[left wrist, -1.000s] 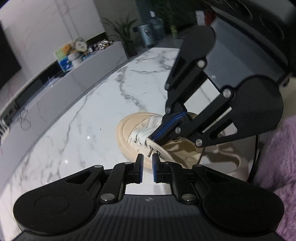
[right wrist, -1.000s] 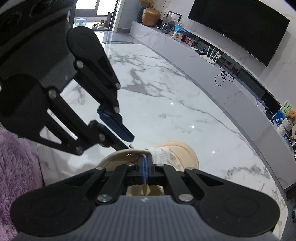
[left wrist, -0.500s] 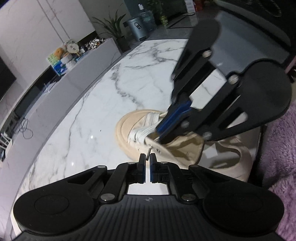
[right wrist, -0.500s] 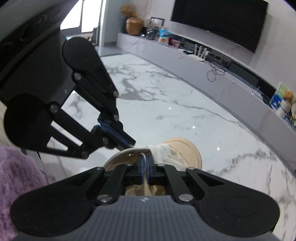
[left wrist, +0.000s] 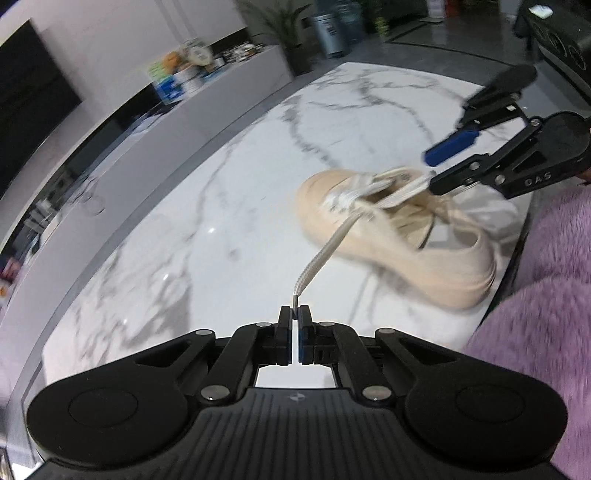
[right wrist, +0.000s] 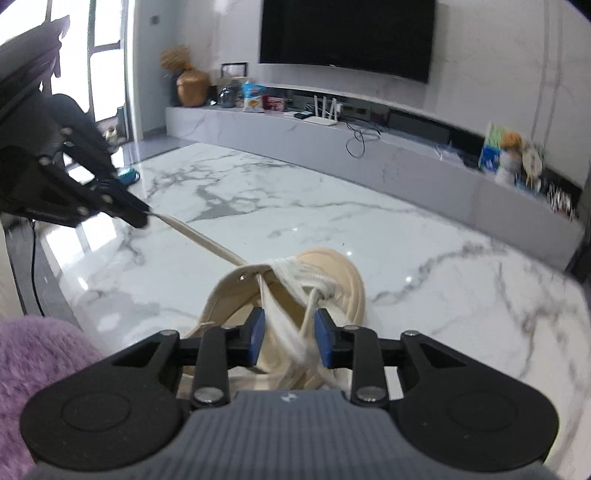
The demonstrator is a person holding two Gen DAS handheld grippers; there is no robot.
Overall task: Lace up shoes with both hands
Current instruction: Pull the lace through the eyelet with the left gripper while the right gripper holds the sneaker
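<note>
A beige shoe [left wrist: 406, 236] lies on the white marble table [left wrist: 166, 258]. My left gripper [left wrist: 294, 314] is shut on the metal tip of a cream lace [left wrist: 325, 254], which runs taut back to the shoe's eyelets. To the right, my right gripper [left wrist: 434, 166] hovers over the shoe's opening, its jaws opening. In the right wrist view the right gripper [right wrist: 290, 339] has loose lace strands [right wrist: 299, 332] between its blue pads, which do not press them. The left gripper [right wrist: 142, 219] holds the stretched lace [right wrist: 207, 240] at the upper left, away from the shoe [right wrist: 343, 269].
A purple fuzzy sleeve [left wrist: 546, 295] lies at the table's near edge, also seen as purple fabric [right wrist: 33, 354]. A long grey low bench [right wrist: 369, 147] with boxes, cables and a router runs behind the table under a wall television [right wrist: 347, 33].
The left gripper closed on the lace tip and drew back from the shoe, pulling the lace out long. The right gripper, shut on lace before, has opened and rolled.
</note>
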